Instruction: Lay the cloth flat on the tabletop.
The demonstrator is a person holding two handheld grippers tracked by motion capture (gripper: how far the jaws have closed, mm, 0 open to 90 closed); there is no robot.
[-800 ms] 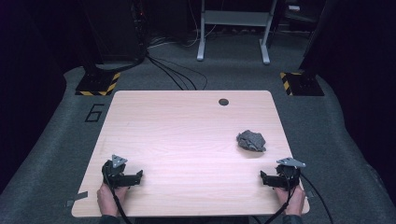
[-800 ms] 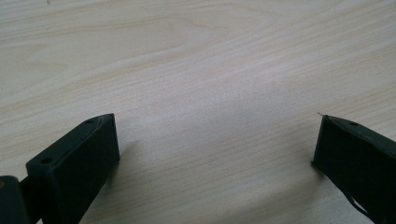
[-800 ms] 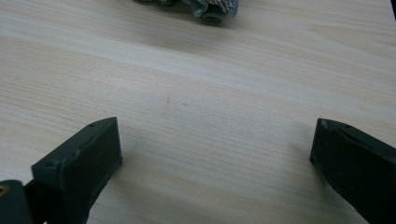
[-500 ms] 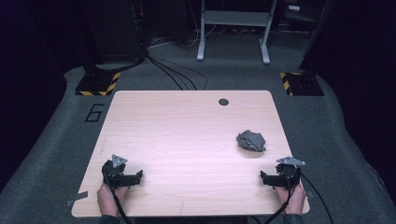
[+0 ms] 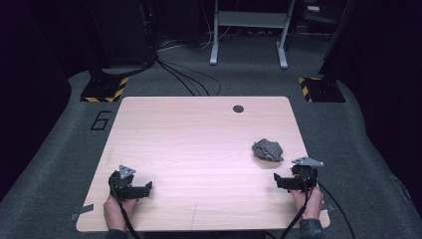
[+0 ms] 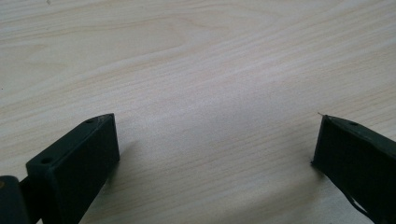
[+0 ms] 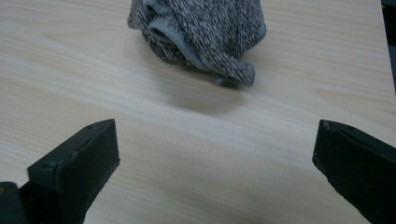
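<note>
Dark lab, wood table (image 5: 199, 139). No change from earlier frames: left gripper (image 5: 145, 188) and right gripper (image 5: 276, 181) parked lower frame, jaws wide, empty. Crumpled grey cloth (image 5: 267, 150) centre-right, ungrasped; reach not begun.

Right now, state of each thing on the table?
Grey knit cloth: crumpled in a heap, untouched, ahead of the right gripper.
Right gripper: open, nothing between its jaws.
Left gripper: open, over bare wood.
Table: hole near the far edge.
</note>
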